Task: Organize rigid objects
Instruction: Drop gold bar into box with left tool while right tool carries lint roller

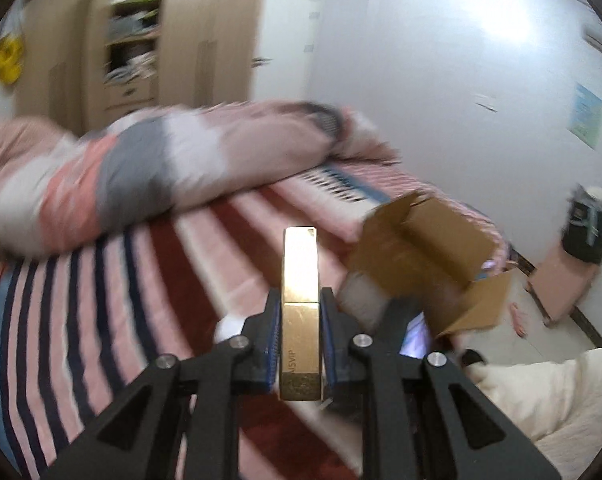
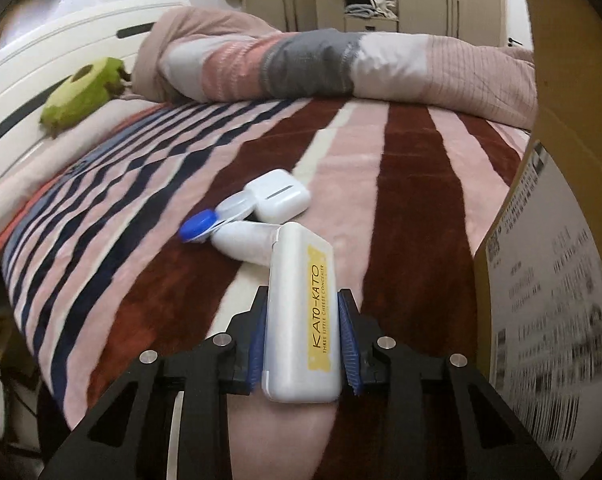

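Note:
My left gripper point(image 1: 300, 300) is shut on a slim gold box point(image 1: 300, 300), held up above the striped bed with its long side pointing forward. An open cardboard box point(image 1: 425, 256) sits just ahead to the right of it. My right gripper point(image 2: 303, 300) is shut on a white KATO-KATO case point(image 2: 301, 312) with a yellow label, just above the bedspread. The cardboard box's labelled wall point(image 2: 549, 320) stands close on its right. Ahead on the bed lie a white earbud case point(image 2: 279, 196), a white tube point(image 2: 245, 244) and a blue-and-clear lens case point(image 2: 213, 224).
A rolled striped duvet point(image 2: 321, 64) lies across the far side of the bed. A green plush toy point(image 2: 81, 92) rests near the white headboard point(image 2: 41, 76). A wardrobe point(image 1: 141, 40) stands behind. The person's cream sleeve point(image 1: 549, 392) is at lower right.

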`<state>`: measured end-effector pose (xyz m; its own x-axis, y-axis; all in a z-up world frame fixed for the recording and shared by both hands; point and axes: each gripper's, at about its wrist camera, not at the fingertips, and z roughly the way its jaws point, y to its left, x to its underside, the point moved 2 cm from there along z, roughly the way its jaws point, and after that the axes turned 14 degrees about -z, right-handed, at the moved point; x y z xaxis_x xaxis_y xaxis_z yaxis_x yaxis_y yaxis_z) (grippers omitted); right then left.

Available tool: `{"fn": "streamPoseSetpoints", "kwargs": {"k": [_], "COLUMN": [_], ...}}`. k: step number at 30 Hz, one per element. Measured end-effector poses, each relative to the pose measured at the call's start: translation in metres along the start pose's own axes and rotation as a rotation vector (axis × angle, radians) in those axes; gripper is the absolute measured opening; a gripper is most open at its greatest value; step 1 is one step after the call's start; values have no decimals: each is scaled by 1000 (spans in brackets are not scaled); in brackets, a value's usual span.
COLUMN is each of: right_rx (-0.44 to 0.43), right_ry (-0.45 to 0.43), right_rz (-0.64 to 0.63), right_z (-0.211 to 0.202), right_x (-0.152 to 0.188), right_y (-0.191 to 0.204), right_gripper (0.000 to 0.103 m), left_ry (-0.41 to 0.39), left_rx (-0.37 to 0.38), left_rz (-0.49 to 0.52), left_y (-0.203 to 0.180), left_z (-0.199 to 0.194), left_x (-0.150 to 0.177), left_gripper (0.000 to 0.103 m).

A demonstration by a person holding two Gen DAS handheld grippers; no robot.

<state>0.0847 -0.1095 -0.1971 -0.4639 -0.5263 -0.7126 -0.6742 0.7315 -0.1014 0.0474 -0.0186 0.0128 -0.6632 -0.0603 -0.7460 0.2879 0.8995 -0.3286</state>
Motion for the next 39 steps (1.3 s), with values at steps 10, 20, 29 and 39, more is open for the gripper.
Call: {"fn": "streamPoseSetpoints", "kwargs": {"k": [10, 20, 29, 39], "right_rx": [-67, -94, -95, 46], "right_ry": [-30, -43, -85, -166], "right_rz": [-54, -40, -100, -128], "right_z": [0, -3, -47, -142], "right_x": [14, 12, -27, -86], "right_y": [7, 5, 25, 13], "right_gripper": [28, 28, 28, 28], "left_ry": [263, 227, 13, 22], "left_rx": [108, 130, -82, -141], "left_rz": [169, 119, -49, -183], "left_y": [-126, -110, 8, 97], "left_z": [103, 92, -8, -16], "left_x": [-24, -13, 10, 68], "left_gripper": [16, 42, 60, 60]}}
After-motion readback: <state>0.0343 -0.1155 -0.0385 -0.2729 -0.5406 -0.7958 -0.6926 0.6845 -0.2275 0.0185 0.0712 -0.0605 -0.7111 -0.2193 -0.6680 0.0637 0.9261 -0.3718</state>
